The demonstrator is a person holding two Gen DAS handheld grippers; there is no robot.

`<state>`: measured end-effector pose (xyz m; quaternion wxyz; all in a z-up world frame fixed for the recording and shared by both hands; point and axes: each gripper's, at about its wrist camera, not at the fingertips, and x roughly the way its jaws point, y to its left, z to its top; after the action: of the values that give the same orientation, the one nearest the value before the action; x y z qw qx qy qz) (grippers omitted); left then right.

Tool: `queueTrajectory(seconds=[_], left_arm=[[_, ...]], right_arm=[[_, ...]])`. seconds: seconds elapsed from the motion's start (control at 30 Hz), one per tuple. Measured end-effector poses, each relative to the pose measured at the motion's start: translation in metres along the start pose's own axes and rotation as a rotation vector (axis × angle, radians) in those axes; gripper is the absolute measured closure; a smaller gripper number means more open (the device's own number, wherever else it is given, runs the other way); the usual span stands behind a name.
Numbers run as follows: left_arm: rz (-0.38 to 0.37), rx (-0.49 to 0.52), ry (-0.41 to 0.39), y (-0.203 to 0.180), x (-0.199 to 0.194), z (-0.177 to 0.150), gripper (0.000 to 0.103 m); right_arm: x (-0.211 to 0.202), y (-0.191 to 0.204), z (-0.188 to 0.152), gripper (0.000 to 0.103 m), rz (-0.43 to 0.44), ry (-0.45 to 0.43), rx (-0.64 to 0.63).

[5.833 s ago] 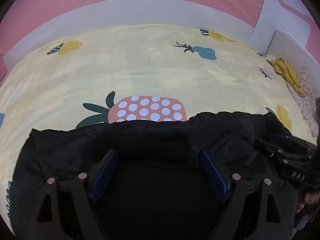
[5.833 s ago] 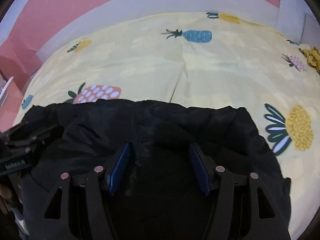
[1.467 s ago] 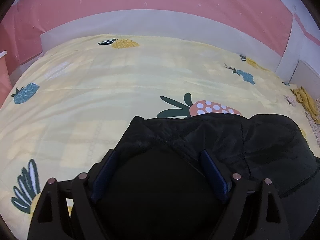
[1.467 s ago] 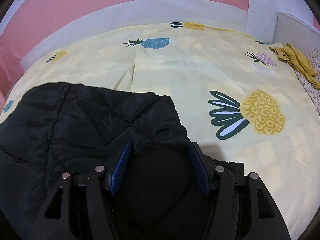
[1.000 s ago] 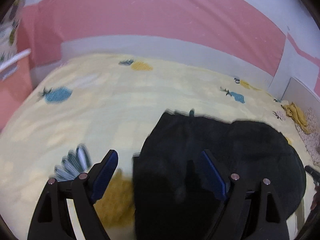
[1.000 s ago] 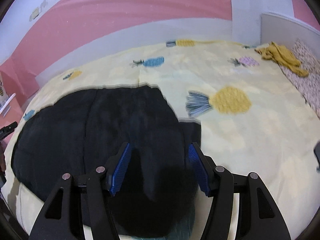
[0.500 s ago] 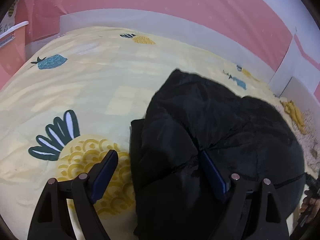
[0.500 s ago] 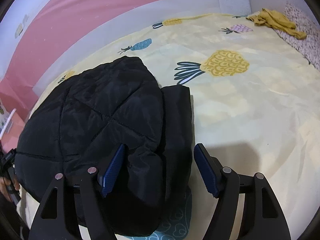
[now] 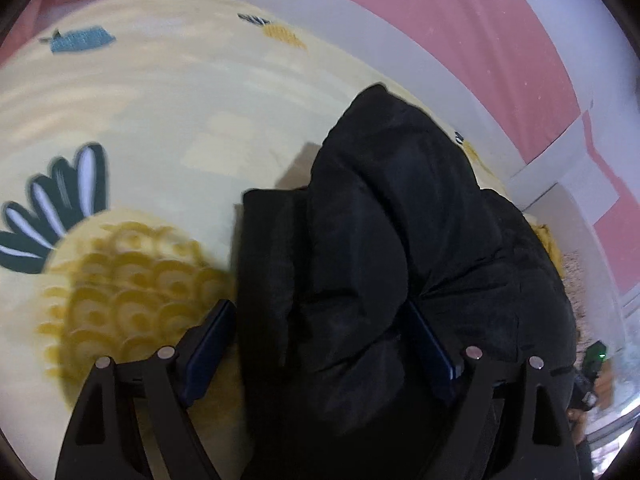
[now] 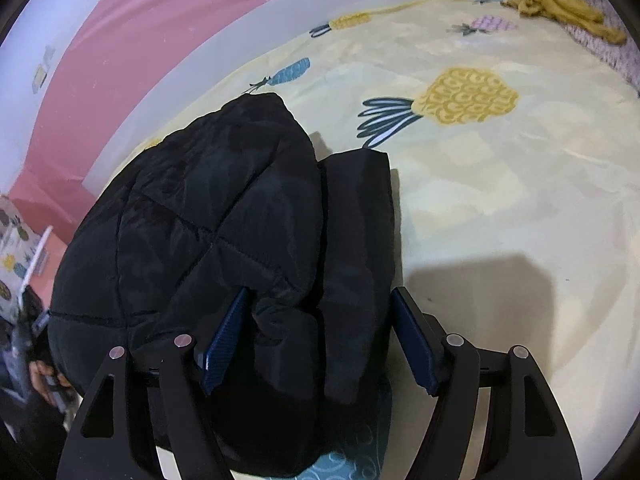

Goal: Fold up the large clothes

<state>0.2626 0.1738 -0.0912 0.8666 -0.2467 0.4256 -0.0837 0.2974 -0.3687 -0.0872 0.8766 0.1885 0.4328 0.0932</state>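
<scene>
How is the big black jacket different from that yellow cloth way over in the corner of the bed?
The black quilted jacket is large, puffy and folded into a thick bundle near the right gripper, while the yellow cloth looks small and lies crumpled. The jacket sits between the gripper's open fingers; the cloth lies far off at the bed's edge. Both rest on the pineapple bedsheet.

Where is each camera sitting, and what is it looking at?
Left wrist: on the left gripper, looking along its open fingers at the black jacket on the bed.
Right wrist: on the right gripper, fingers open around the jacket's edge.
Both show the jacket and bed.
</scene>
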Motion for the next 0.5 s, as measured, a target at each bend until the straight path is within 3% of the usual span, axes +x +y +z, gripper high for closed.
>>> queueTrajectory(seconds=[0.33, 0.5], left_arm=[[-0.020, 0.030, 0.029, -0.003, 0.010, 0.008, 0.012], [-0.039, 0.045, 0.035, -0.005, 0.001, -0.005, 0.014]], right_arm=[[0.024, -0.005, 0.013, 0.030, 0.084, 0.045, 0.034], [0.020, -0.001, 0.007, 0.030, 0.107, 0.075, 0.034]])
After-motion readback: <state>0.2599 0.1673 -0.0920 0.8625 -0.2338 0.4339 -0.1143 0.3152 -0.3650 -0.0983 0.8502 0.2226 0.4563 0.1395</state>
